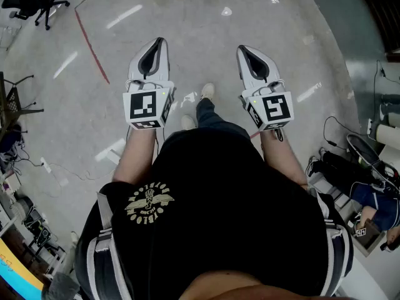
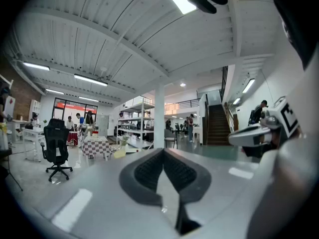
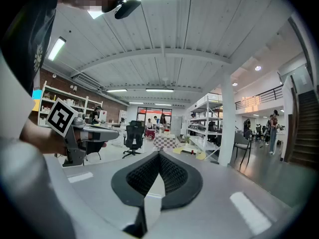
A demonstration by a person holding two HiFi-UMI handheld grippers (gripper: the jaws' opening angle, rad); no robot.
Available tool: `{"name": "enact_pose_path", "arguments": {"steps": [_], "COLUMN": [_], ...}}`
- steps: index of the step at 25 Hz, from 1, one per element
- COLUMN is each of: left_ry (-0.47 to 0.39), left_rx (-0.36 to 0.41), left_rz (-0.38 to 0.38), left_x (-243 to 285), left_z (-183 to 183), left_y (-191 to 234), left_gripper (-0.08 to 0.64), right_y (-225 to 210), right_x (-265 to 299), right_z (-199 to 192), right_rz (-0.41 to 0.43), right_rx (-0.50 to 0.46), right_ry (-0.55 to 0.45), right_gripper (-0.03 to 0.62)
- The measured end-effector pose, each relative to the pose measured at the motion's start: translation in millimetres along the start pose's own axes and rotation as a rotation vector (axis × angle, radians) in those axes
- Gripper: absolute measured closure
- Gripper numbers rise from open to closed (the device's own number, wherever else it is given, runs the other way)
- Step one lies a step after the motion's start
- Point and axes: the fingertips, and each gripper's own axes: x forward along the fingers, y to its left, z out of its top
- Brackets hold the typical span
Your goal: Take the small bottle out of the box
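Between the pads of the left gripper (image 2: 163, 151) nothing is held; its two jaws are pressed together, tip against tip. The right gripper (image 3: 159, 154) is the same, its jaws together and empty. In the head view both grippers are held out almost level, one on each side of the person's white shoe (image 1: 207, 91) and well apart from each other. Under them lies a grey concrete floor (image 1: 125, 17), with a red line (image 1: 90, 45) to the left of the shoe. Farther left of the shoe stands a black office chair (image 1: 47, 2). The small bottle and its box show in no view.
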Motion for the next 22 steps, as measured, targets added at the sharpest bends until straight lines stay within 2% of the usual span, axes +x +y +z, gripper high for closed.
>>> {"name": "enact_pose_path", "arguments": {"steps": [5, 10, 17, 22], "left_ry": [0.012, 0.027, 0.040, 0.023], "left_rx": [0.010, 0.027, 0.029, 0.026], "left_rz": [-0.030, -0.009, 0.012, 0.016], "left_x": [35, 70, 129, 168], "left_z": [-4, -8, -4, 13], "left_y": [10, 24, 35, 20], "left_gripper": [0.560, 0.560, 0.560, 0.560], "right_y": [-8, -22, -64, -107], "right_x": [46, 89, 137, 141], "right_z": [4, 3, 11, 17], "right_rz": [0.025, 0.077, 0.115, 0.124], "right_rx": [0.004, 0.012, 0.040, 0.058], "right_ry": [-0.026, -0.023, -0.042, -0.082], "right_gripper": [0.586, 0.586, 0.586, 0.586]}}
